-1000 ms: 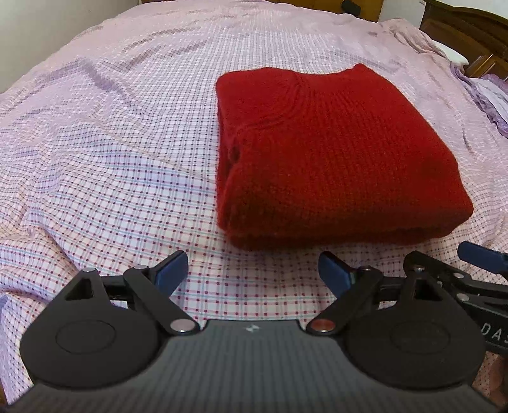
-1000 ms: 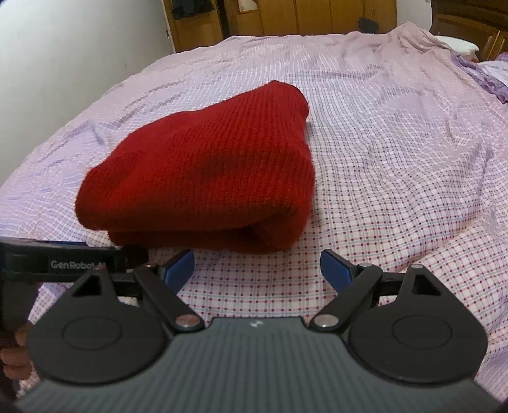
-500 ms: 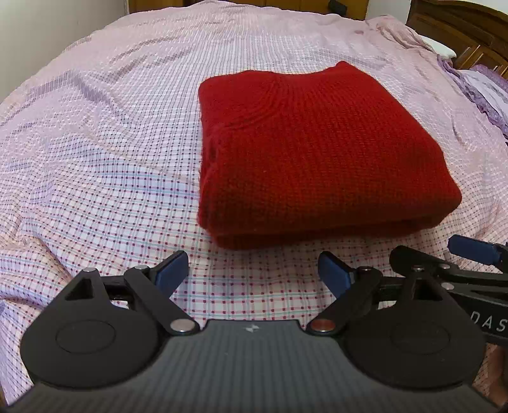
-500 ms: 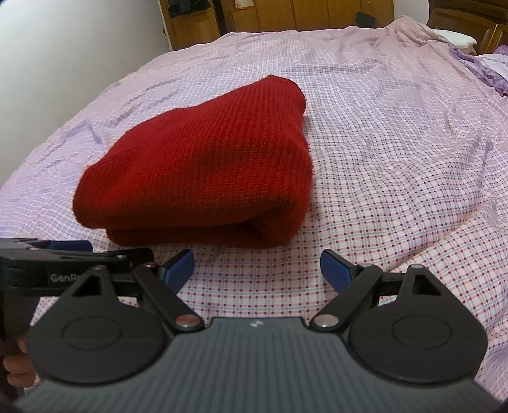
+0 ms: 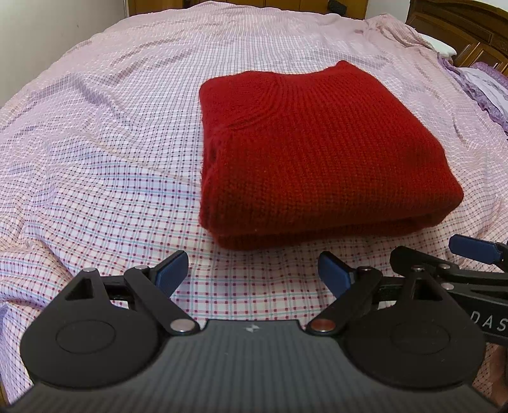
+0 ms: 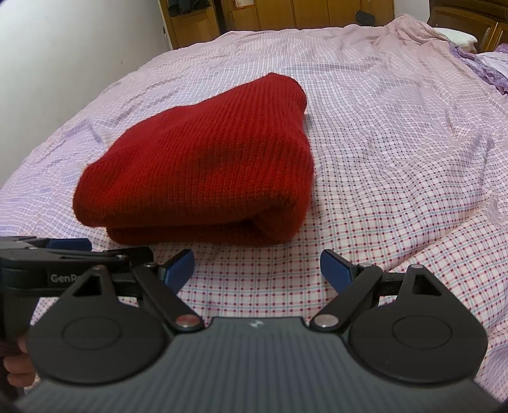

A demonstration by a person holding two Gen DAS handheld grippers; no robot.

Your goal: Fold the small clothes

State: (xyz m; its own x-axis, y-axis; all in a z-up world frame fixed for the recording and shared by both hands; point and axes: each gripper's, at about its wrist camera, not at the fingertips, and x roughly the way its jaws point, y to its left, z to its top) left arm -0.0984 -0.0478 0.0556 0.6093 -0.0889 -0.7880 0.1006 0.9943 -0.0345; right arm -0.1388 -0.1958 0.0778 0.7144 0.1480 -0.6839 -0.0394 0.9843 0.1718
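Sweater (image 5: 317,152) lies folded into a thick red block on the bed (image 5: 95,143), flat on the pink checked sheet. From the left wrist view its ribbed collar edge faces away and left, and the folded edge faces the camera.

Left gripper (image 5: 252,270): fingers spread wide, nothing between them, hanging over bare sheet just short of the sweater's near edge, no contact. Blue pads (image 5: 171,268) are clear of the knit.

Right gripper (image 6: 257,268): fingers also spread, empty, just short of the sweater's near edge, toward its right corner, apart from it.

Both grippers sit side by side on the near side of the sweater; each shows at the edge of the other's view.

Purple cloth (image 6: 482,63) is bunched well beyond the sweater, far right. Wooden cabinets (image 6: 270,12) stand behind the bed.
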